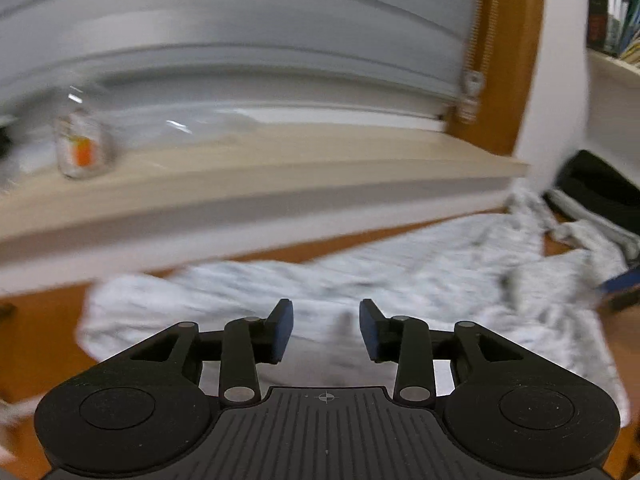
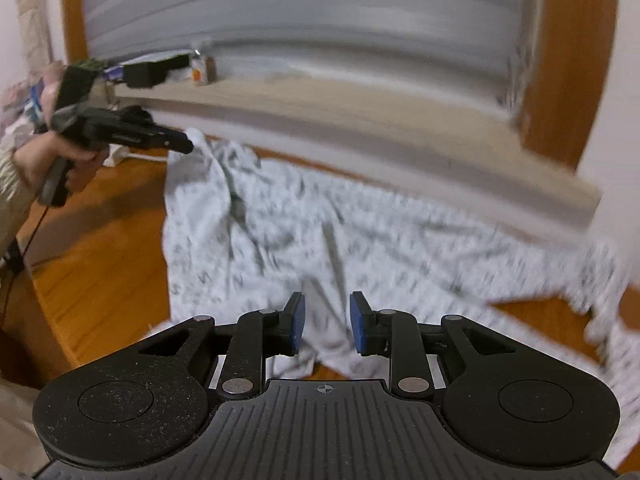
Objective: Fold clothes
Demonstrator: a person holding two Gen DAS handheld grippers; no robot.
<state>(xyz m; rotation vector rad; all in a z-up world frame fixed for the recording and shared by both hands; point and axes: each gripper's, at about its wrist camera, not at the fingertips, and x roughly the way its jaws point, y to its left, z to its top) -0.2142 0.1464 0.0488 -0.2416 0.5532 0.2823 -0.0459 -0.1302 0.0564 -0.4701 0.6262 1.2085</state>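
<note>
A pale grey printed garment (image 2: 360,236) lies spread on the wooden floor (image 2: 100,264), filling the middle band of both views. In the right wrist view its long axis runs from the upper left, where one bunched corner rises, down to the right edge of the frame. In the left wrist view it (image 1: 360,280) stretches from lower left to the right edge, blurred.

The left gripper (image 1: 326,330) stands open, nothing between its blue pads, the cloth below. The right gripper (image 2: 326,322) is narrowly parted, empty, over the near hem.

At upper left of the right view, a hand (image 2: 52,156) holds the other gripper at the raised corner.

Behind runs a sill (image 1: 280,168) carrying a jar (image 1: 82,144), under grey slats (image 2: 300,4).
</note>
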